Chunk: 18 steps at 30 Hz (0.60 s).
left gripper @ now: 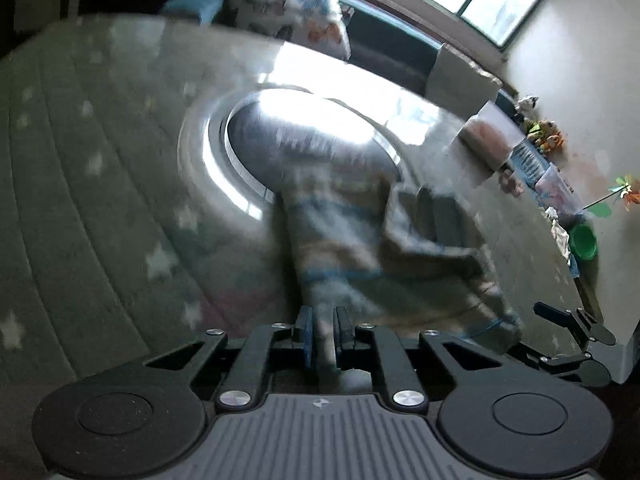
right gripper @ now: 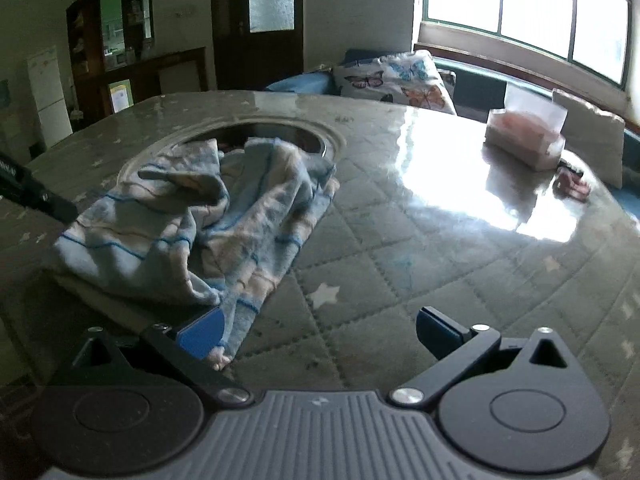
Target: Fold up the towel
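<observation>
The towel, pale blue with darker blue and beige stripes, lies crumpled on the quilted star-print table cover, partly over a round metal-rimmed recess. In the left wrist view the towel is blurred and runs up from my left gripper, whose blue pads stand close together, shut on a fold of it. My right gripper stands wide open just above the cover. A towel corner lies against its left pad, and nothing is pinched. The left gripper's dark arm shows at the towel's far left.
The round recess sits mid-table behind the towel. A translucent box and a small pink thing stand at the far right. Butterfly pillows lie beyond the table edge. A green bowl and toys line the wall.
</observation>
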{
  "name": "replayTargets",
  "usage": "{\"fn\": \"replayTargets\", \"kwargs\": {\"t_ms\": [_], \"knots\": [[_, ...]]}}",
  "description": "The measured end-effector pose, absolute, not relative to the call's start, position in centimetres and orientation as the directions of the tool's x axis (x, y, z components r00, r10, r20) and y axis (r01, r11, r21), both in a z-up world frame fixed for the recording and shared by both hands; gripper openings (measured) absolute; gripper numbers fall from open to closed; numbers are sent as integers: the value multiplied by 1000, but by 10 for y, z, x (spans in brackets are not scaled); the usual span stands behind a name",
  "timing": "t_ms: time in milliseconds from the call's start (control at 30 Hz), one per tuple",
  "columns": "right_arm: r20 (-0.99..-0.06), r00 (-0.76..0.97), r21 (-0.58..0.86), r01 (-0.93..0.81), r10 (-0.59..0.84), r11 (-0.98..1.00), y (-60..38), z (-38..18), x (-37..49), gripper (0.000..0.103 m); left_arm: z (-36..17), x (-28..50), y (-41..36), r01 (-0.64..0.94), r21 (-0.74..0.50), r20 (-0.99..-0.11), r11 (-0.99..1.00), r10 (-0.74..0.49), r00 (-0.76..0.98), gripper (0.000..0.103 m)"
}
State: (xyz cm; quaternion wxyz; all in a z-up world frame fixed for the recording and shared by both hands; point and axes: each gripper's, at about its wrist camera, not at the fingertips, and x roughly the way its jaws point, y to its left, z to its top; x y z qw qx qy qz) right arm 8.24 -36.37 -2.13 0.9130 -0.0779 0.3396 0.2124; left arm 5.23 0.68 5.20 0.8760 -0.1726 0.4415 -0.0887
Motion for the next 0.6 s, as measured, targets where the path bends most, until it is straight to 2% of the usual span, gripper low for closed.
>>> {"fn": "replayTargets", "kwargs": {"t_ms": [67,133,467,600], "knots": [[-640,688,14,-435,342,901,-367,-12,86,103,63,57,4,26,-398,-713,917,-327,620,31],[-623,703,23,-423,344,906,-371,-4,91,103,69,68,-4,46,-415,-690,908,-348,635,42],[-587,753,27,-349,297,937,-375,2,120,103,46,130,-44,28,-486,-709,873,-413,571,48],[-590,747,43,-350,306,936,-372,-1,127,103,40,136,-49,29,-510,-708,860,-439,554,41]]}}
